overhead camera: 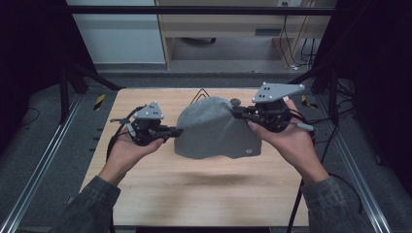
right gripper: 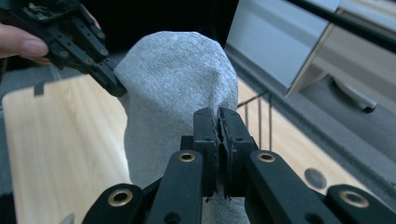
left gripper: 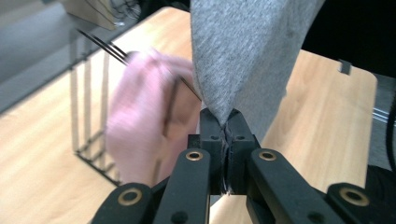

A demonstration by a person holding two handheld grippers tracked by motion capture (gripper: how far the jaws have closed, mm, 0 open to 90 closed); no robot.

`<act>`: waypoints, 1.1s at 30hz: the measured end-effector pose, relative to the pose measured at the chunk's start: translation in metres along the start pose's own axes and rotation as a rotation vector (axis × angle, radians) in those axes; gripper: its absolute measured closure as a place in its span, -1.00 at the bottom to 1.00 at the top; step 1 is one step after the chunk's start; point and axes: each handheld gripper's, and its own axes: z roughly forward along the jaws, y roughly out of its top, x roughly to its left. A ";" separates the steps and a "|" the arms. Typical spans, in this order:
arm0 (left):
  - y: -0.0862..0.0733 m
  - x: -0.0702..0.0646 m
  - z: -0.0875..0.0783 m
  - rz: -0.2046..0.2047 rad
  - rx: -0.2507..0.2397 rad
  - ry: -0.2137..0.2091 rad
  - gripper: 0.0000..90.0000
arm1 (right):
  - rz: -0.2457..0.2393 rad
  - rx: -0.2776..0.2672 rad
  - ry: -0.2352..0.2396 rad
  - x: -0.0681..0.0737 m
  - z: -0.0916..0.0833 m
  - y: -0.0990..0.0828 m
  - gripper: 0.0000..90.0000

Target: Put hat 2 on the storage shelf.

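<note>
A grey cloth [overhead camera: 214,128] hangs spread between my two grippers above the wooden table [overhead camera: 204,194] and casts a shadow on it. My left gripper [overhead camera: 176,131] is shut on the cloth's left edge. In the left gripper view the fabric [left gripper: 247,56] rises out of the pinched jaws of that gripper [left gripper: 226,122]. My right gripper [overhead camera: 235,112] is shut on the cloth's upper right edge. In the right gripper view the grey cloth [right gripper: 177,79] bulges beyond the closed right gripper [right gripper: 218,116], and the left gripper [right gripper: 114,86] grips its far side.
A pink cloth [left gripper: 140,112] lies blurred beside a black wire rack [left gripper: 88,116] behind the grey cloth. The rack's tip [overhead camera: 200,93] pokes up at the table's far edge. Metal rails run along both sides of the table, and cables hang at the back right.
</note>
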 end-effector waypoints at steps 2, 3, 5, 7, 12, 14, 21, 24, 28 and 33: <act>0.015 0.004 -0.010 0.004 -0.013 0.028 0.96 | -0.001 -0.019 -0.016 -0.005 -0.001 0.009 0.92; 0.023 0.006 -0.015 0.008 -0.021 0.042 0.96 | 0.000 -0.031 -0.025 -0.008 -0.001 0.014 0.92; 0.039 0.010 -0.024 0.016 -0.040 0.072 0.96 | 0.001 -0.053 -0.043 -0.014 -0.002 0.025 0.92; 0.054 0.017 -0.032 0.020 -0.064 0.103 0.96 | 0.006 -0.073 -0.061 -0.023 -0.002 0.035 0.92; 0.085 0.033 -0.041 0.039 -0.106 0.172 0.96 | 0.012 -0.118 -0.096 -0.045 0.002 0.056 0.92; 0.094 0.040 -0.040 0.043 -0.113 0.189 0.96 | 0.005 -0.118 -0.115 -0.053 0.006 0.061 0.92; 0.102 0.062 -0.018 0.054 -0.106 0.262 0.96 | 0.023 -0.111 -0.152 -0.080 0.030 0.063 0.92; 0.097 0.069 -0.006 0.060 -0.092 0.285 0.96 | 0.025 -0.090 -0.166 -0.091 0.044 0.058 0.92; 0.088 0.076 0.007 0.043 -0.087 0.298 0.96 | 0.027 -0.069 -0.174 -0.101 0.063 0.055 0.92; 0.075 0.083 0.020 0.033 -0.063 0.301 0.96 | 0.031 -0.052 -0.178 -0.108 0.080 0.049 0.92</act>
